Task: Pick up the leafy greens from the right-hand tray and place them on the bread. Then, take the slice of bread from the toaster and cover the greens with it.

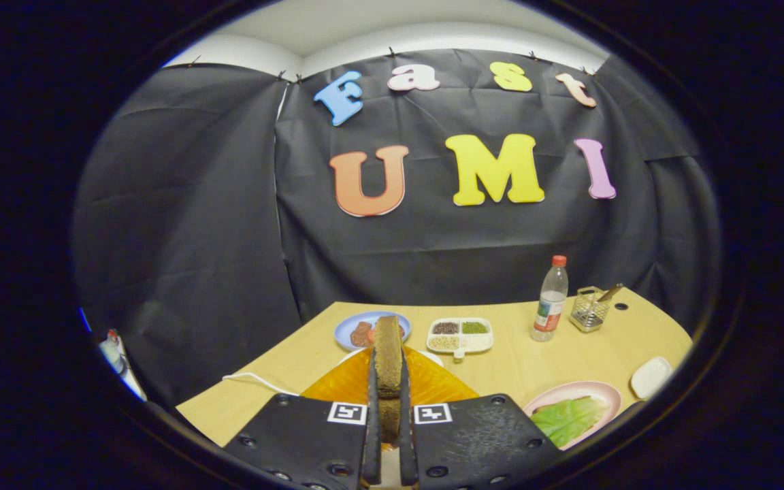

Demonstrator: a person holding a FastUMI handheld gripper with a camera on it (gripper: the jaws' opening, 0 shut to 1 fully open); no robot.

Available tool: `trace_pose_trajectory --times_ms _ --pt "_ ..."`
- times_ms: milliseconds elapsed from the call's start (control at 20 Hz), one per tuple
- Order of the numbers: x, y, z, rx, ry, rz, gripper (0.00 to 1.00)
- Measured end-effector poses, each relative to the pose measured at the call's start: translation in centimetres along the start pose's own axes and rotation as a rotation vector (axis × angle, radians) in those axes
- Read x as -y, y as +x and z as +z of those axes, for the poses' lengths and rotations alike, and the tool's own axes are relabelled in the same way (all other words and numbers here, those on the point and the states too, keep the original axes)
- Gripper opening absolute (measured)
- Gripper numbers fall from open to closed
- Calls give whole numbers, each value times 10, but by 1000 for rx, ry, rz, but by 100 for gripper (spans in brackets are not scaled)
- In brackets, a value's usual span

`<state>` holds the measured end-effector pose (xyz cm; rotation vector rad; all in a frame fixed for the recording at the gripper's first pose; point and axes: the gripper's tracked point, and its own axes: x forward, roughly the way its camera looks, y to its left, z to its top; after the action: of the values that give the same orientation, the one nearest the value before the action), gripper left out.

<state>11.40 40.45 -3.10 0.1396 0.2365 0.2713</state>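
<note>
Gripping bread slice (388,364) above orange toaster (433,384).

bread slice (388,361): 1, clamped between both fingers of gripper (388,435) | orange plate (433,384): 1 | blue plate (358,327): 1 | pink plate (603,391): 1, with leafy greens (569,418): 1 | divided tray (460,335): 1, 4 compartments | bottle (550,299): 1 | wire basket (589,309): 1 | white dish (650,376): 1 | desk (521,361): 1

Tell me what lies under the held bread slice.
The gripper is shut on the bread slice, held on edge. Under it is an orange plate on the table. The slice and fingers cover the plate's middle, hiding whatever lies there.
</note>
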Motion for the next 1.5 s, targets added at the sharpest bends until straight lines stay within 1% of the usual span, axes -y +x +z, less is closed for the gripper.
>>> trace_pose_trajectory --times_ms 200,300,600,800,1000,1100,1500 --pt "13 -21 33 74 53 16 10" --pt "28 -33 41 93 55 10 10" --pt "94 -54 36 111 82 -75 10" --pt "145 -60 13 89 92 -140 10" --pt "194 -63 -26 40 128 -193 10" --pt "210 -62 -43 13 154 -211 10" --pt "219 -46 -86 -42 272 -196 10"
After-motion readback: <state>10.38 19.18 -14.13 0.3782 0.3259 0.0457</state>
